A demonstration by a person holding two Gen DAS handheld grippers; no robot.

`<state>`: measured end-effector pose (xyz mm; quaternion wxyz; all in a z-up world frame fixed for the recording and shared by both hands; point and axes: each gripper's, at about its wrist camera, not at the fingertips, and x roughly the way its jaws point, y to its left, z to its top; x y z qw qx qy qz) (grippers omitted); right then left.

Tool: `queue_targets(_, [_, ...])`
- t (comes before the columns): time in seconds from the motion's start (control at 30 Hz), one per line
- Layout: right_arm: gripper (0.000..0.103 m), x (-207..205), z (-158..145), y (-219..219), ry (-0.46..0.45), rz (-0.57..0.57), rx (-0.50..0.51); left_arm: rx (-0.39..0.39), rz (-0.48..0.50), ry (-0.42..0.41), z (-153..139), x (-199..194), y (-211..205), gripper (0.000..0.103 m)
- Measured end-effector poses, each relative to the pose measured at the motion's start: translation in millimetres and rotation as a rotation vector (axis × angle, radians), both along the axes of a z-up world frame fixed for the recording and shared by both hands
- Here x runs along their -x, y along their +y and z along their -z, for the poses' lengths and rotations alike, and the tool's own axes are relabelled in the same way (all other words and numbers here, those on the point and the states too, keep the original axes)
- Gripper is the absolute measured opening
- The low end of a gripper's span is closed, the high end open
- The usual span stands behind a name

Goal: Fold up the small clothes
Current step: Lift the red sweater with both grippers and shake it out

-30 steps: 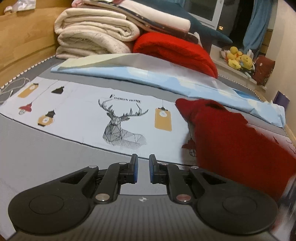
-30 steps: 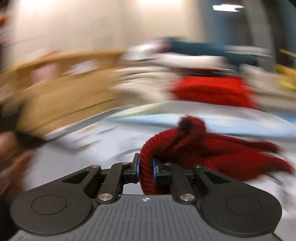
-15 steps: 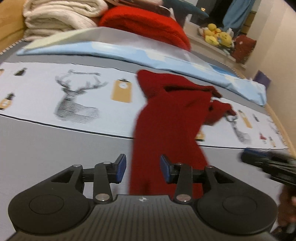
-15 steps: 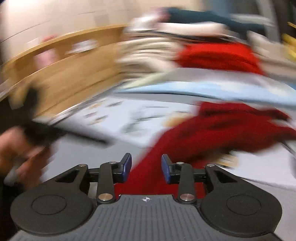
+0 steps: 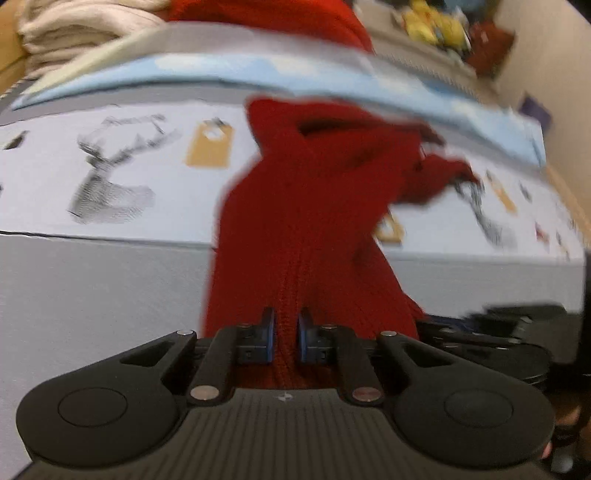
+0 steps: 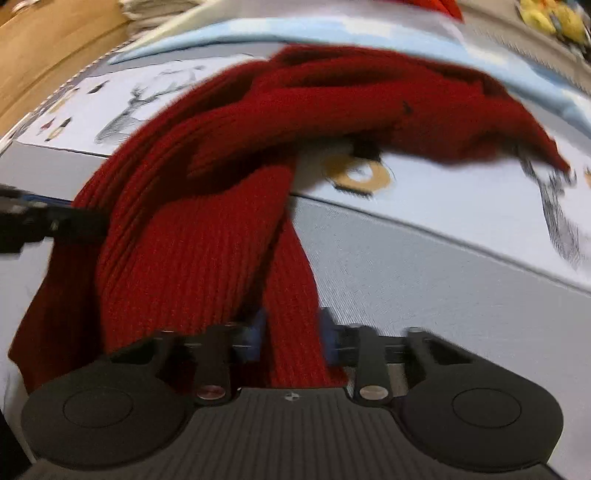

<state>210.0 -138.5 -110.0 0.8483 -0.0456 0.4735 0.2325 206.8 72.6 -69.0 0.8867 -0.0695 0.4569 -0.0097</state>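
Observation:
A dark red knitted garment lies crumpled across the printed sheet and the grey bed cover. My left gripper has its jaws closing, and the blue pads pinch a ridge of the knit at its near edge. My right gripper is closing too, with a narrow hanging strip of the red garment pressed between its pads. Each tool shows in the other's view: the right gripper low at the right, the left gripper at the left edge against the knit. Both views are blurred.
A pale sheet with a deer print lies on the grey bed cover. Behind it are a light blue pillowcase, folded cream blankets, a red cushion and yellow plush toys. A wooden board runs along the left.
Both grippers opened and shut again. The left, empty before, moved right and down onto the garment's near edge. The right let go of its bunch, dropped lower and closed on a strip.

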Motion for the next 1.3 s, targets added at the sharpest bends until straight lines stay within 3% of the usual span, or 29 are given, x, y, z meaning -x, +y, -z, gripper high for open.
queue_targets(0.13, [0.007, -5.7, -35.1, -42.9, -0.076, 0.14, -0.097, -0.02, -0.156, -0.073, -20.9, 11.5, 45.7, 0.011])
queue_targets(0.23, [0.005, -3.3, -74.6, -103.4, -0.172, 0.339, -0.145, -0.03, -0.209, -0.052, -28.7, 20.8, 73.0, 0.01])
queue_targets(0.33, [0.005, 22.2, -102.2, -178.3, -0.196, 0.482, -0.183, -0.058, -0.142, 0.014, -26.1, 32.4, 76.5, 0.01])
queue_targets(0.4, [0.005, 44.7, -106.5, -210.4, -0.173, 0.512, -0.128, -0.068, -0.057, 0.077, -20.1, 40.1, 72.2, 0.01])
queue_targets(0.5, [0.005, 74.3, -89.0, -237.4, -0.047, 0.505, -0.011, -0.078, 0.063, 0.221, -1.8, 51.1, 63.1, 0.01])
queue_targets(0.57, [0.005, 82.6, -66.9, -248.6, 0.087, 0.472, 0.048, -0.085, 0.14, 0.32, 11.8, 57.6, 55.0, 0.01])
queue_targets(0.63, [0.005, 86.5, -49.5, -249.1, 0.187, 0.428, 0.088, -0.129, 0.201, 0.36, 17.0, 62.5, 43.8, 0.011])
queue_targets(0.73, [0.007, 83.5, -44.6, -228.8, 0.174, 0.338, 0.148, -0.133, 0.184, 0.342, 10.0, 60.8, 43.6, 0.014])
queue_targets(0.87, [0.048, 72.8, -55.7, -215.6, 0.058, 0.36, 0.125, -0.082, 0.099, 0.288, -0.8, 49.6, 51.7, 0.031])
queue_targets(1.03, [0.048, 64.2, -42.1, -212.6, 0.06, 0.372, 0.064, -0.097, 0.073, 0.281, 5.4, 34.6, 30.8, 0.035])
queue_targets(1.27, [0.048, 48.8, -0.2, -186.9, 0.118, 0.285, 0.179, -0.147, 0.074, 0.276, 24.4, 14.3, 10.4, 0.036])
queue_targets(1.3, [0.044, 46.8, 1.9, -185.4, 0.121, 0.28, 0.188, -0.157, 0.076, 0.276, 26.1, 14.7, 8.9, 0.027])
